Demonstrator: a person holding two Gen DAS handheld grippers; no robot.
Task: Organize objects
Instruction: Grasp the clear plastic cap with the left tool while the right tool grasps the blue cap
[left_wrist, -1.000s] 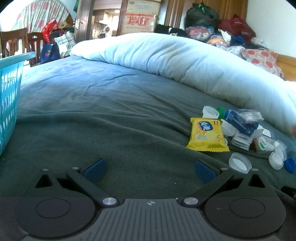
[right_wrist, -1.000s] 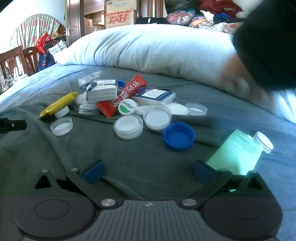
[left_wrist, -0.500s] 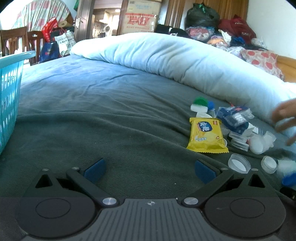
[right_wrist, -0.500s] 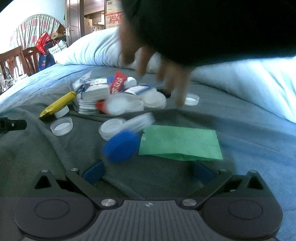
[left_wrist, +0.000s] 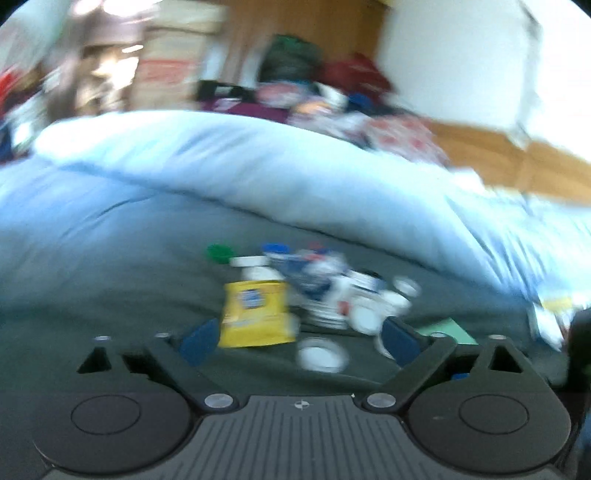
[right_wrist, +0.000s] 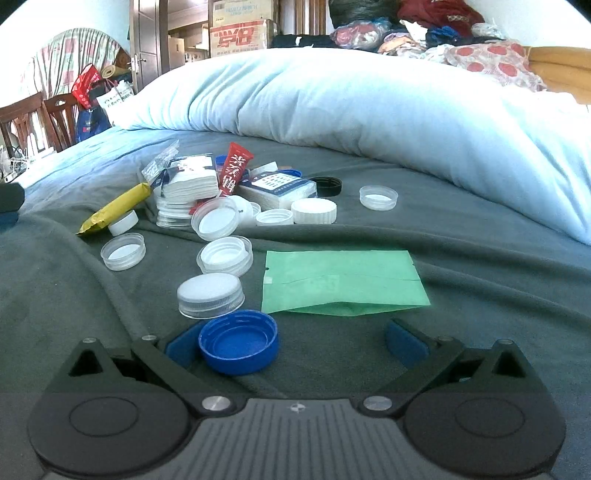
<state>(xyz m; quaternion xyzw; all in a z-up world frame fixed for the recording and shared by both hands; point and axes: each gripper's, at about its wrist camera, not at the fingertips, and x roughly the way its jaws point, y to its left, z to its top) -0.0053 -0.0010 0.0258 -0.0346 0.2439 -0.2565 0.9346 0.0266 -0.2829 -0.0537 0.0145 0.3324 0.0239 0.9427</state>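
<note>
A heap of small things lies on the grey blanket (right_wrist: 461, 236): white and clear bottle caps (right_wrist: 210, 295), a blue cap (right_wrist: 238, 341), a black cap (right_wrist: 325, 185), a green paper sachet (right_wrist: 341, 282), a yellow snack packet (right_wrist: 116, 206), a red packet (right_wrist: 233, 168) and tissue packs (right_wrist: 192, 181). My right gripper (right_wrist: 295, 341) is open and empty, low over the blanket, with the blue cap just inside its left finger. My left gripper (left_wrist: 299, 338) is open and empty; its view is blurred, with the yellow packet (left_wrist: 256, 314) and a white cap (left_wrist: 321, 356) just ahead.
A pale blue duvet (right_wrist: 369, 103) lies rolled across the bed behind the heap. Cardboard boxes (right_wrist: 240, 33), piled clothes (right_wrist: 424, 22) and wooden chairs (right_wrist: 37, 118) stand beyond the bed. Folds in the blanket run under the caps.
A hand swept through the heap and is gone; caps and the green sachet were scattered, and the blue cap now lies at my right gripper. The left gripper swung right, towards the heap.
</note>
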